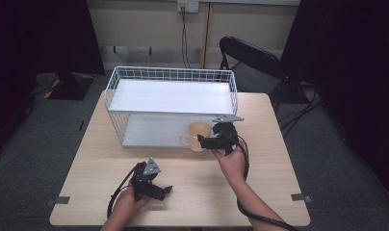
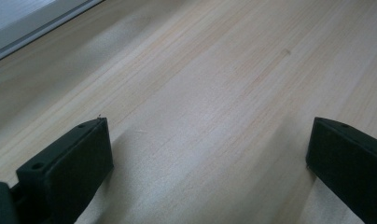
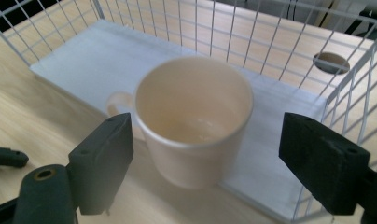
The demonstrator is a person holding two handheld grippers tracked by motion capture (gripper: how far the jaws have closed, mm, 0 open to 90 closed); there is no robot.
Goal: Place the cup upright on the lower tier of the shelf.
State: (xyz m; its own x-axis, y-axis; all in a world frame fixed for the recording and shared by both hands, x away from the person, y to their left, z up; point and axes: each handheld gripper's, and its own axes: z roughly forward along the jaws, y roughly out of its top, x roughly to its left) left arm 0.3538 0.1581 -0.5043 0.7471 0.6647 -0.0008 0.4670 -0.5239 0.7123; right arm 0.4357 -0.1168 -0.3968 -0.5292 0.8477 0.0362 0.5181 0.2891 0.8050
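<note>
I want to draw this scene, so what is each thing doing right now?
Cup: upright, empty, on the bottom shelf's front edge, not gripped.
Wire rack: standing on the table, both shelves bare but for the cup.
Right tongs: open, either side of the cup.
Left tongs: open, holding nothing, low over the table.

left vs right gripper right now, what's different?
The left gripper sits low near the table's front edge, nothing but bare wood between its jaws; the right gripper is at the wire rack, with the cream mug between its jaws. The left rests apart from the rack; the right reaches its lower shelf, pads clear of the mug. Both stand open.
</note>
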